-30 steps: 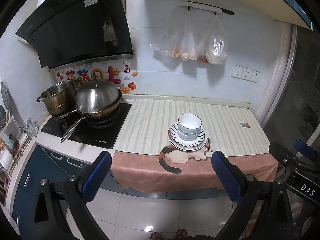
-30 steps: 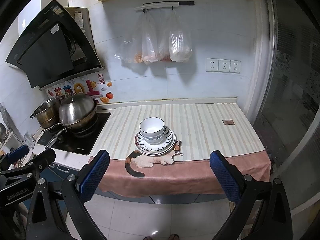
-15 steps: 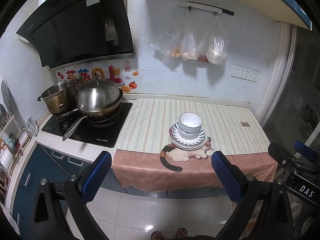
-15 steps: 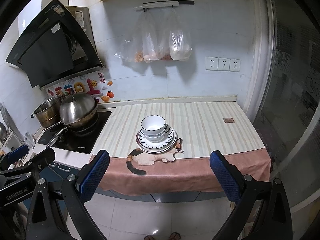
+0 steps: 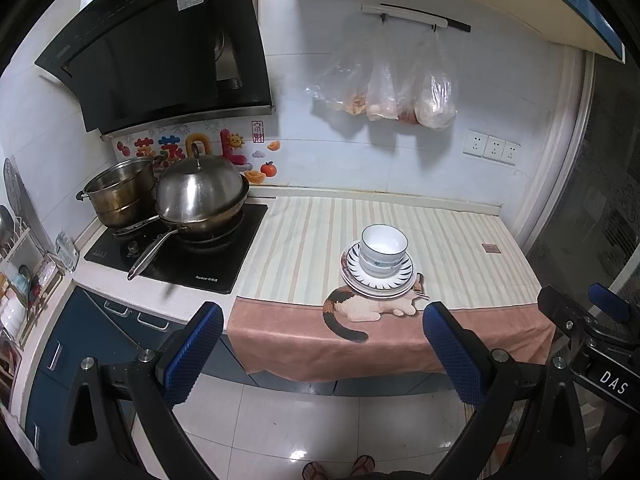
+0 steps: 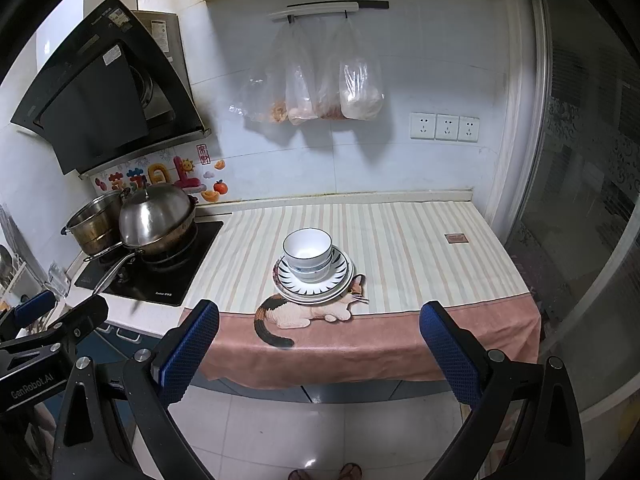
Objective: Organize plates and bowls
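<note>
Jaws are spread wide and empty on the left gripper [image 5: 322, 350] and on the right gripper [image 6: 319, 346]; both are held out over the floor [image 6: 280, 432], well apart from the counter. White bowls [image 6: 307, 249] are stacked on a pile of plates [image 6: 314, 280] near the front edge of the striped cloth [image 6: 400, 248]. The plates are set just behind a cat picture [image 6: 308, 312]. A lidded pan [image 5: 200, 196] and a pot [image 5: 120, 196] are seen on the stove [image 5: 180, 256] at the left end.

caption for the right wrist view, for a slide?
Open right tongs face stacked bowls on plates on a cat-print cloth.
</note>
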### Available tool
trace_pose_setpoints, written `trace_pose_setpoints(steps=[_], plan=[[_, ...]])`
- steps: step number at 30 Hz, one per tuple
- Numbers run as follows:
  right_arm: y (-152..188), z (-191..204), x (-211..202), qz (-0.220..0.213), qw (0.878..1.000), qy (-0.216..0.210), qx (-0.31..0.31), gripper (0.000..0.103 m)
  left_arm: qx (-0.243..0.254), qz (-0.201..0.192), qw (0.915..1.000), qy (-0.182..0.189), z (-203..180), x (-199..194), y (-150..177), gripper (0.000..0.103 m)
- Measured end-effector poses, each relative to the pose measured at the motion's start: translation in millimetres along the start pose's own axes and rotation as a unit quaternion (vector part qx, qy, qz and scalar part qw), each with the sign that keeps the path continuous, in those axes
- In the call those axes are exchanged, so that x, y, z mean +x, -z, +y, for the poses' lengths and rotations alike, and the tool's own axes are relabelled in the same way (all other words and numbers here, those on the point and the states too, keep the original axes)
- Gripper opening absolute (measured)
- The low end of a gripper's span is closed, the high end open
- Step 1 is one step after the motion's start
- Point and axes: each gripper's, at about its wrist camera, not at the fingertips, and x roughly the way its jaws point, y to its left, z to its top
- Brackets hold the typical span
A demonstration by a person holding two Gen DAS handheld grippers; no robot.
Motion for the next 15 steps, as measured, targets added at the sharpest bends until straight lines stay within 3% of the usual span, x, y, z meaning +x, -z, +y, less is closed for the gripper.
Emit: trace_pose_setpoints(steps=[15], plan=[[-2.4,3.1,1.9,-0.002,1.000,0.000,0.005,0.102,0.009,-0.008,0.9999,-0.007,7.6,2.0,-4.2,0.102]])
